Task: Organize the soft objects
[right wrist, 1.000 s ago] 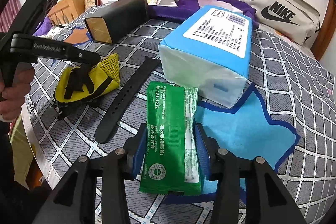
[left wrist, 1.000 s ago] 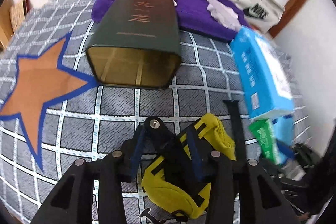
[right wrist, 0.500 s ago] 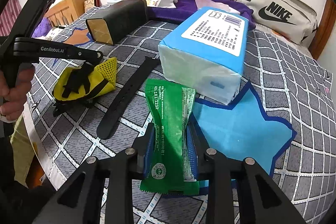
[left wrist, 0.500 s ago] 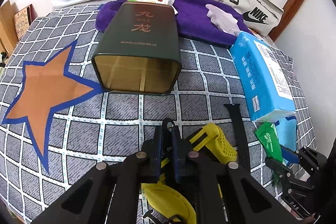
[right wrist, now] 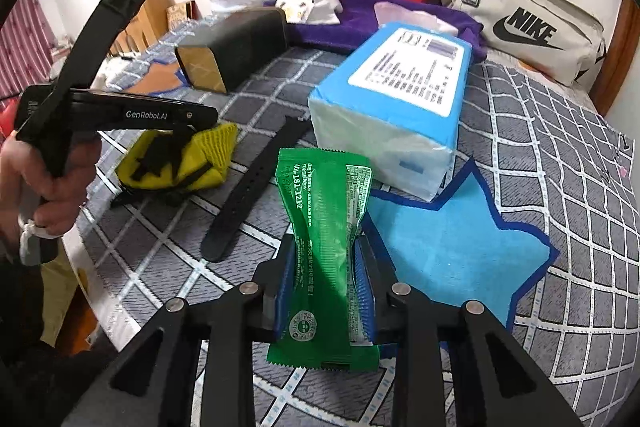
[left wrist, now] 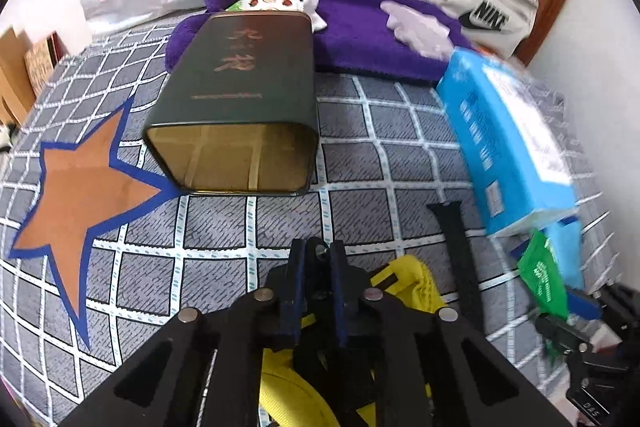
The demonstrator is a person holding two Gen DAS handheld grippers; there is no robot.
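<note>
Pinching green packet (right wrist: 324, 247) (right gripper (right wrist: 325, 279)); left gripper (left wrist: 316, 267) clamping yellow pouch (left wrist: 412, 279)

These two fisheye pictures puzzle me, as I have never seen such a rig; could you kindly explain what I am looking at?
A person holds a two-finger gripper in each hand, each carrying a forward-looking camera.

The left wrist view shows the left gripper shut on the yellow mesh pouch, facing a dark tin lying on its side.

The right wrist view shows the right gripper squeezing a green packet.

On the checked bedspread lie a blue tissue pack and a black strap.
</note>
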